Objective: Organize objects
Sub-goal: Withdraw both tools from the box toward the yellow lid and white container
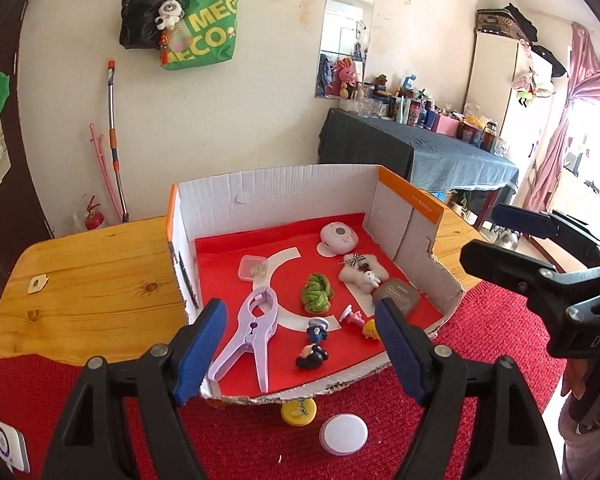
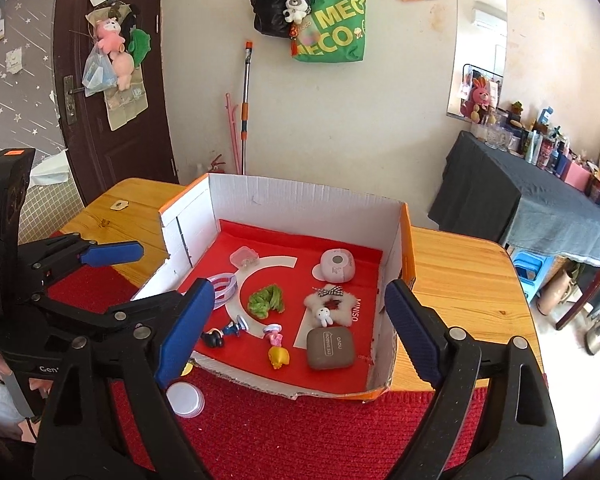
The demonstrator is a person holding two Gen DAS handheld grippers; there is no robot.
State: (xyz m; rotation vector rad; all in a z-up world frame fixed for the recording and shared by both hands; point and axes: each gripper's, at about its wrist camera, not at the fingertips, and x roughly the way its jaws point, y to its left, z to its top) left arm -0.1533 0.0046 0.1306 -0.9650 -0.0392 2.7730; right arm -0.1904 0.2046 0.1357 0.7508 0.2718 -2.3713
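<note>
Corrugated cardboard box (image 1: pixel 280 188), glossy wood table (image 1: pixel 100 272), rough red cloth (image 1: pixel 260 440).

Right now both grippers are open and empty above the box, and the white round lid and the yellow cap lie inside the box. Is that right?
Not quite. The white lid and yellow cap lie outside the box, on the red mat before its torn front edge; the left wrist view shows it. The rest holds: left gripper and right gripper are open and empty.
</note>
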